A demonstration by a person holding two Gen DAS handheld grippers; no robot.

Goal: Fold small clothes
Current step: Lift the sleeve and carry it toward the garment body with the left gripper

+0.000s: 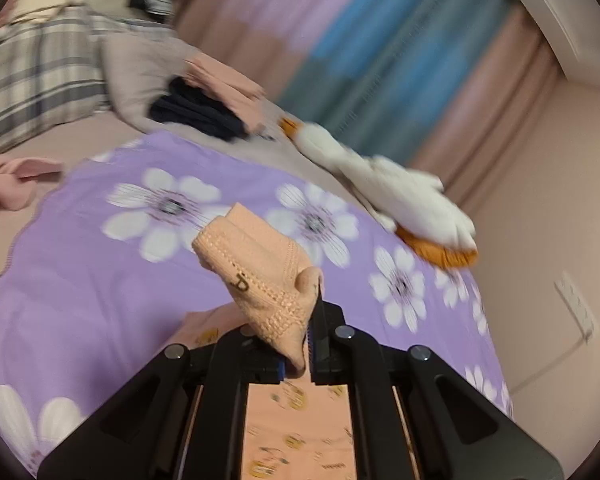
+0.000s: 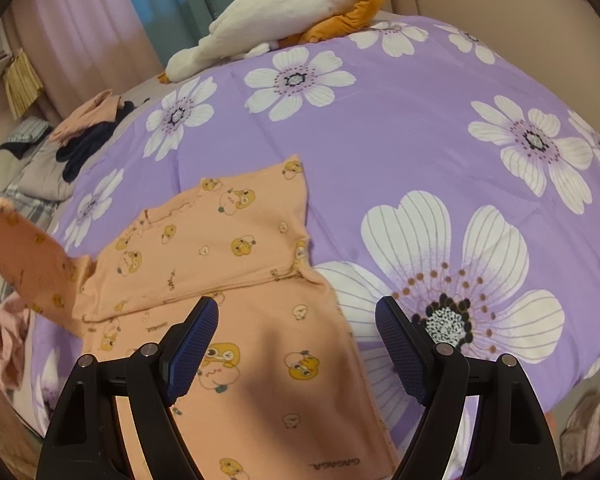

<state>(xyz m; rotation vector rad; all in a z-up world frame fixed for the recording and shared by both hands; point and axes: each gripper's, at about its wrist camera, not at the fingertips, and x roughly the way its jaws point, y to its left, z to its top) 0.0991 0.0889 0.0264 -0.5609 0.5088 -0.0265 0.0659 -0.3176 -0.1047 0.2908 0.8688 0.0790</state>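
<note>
On the bed, over a purple flowered quilt (image 2: 400,128), lies a peach baby garment (image 2: 236,320) printed with little cartoon ducks — one part already folded across the body. The left gripper (image 1: 310,340) is clenched on the garment's ribbed cuff (image 1: 256,276), which stands lifted above the quilt, and the sleeve (image 2: 24,256) rises off the bed at the left edge of the right wrist view. The right gripper (image 2: 296,348) hovers low over the garment's lower half, its fingers spread wide and grasping nothing. A white and orange plush toy (image 2: 284,12) rests at the quilt's far edge — near it sits a pile of dark and pink clothes (image 1: 216,100).
</note>
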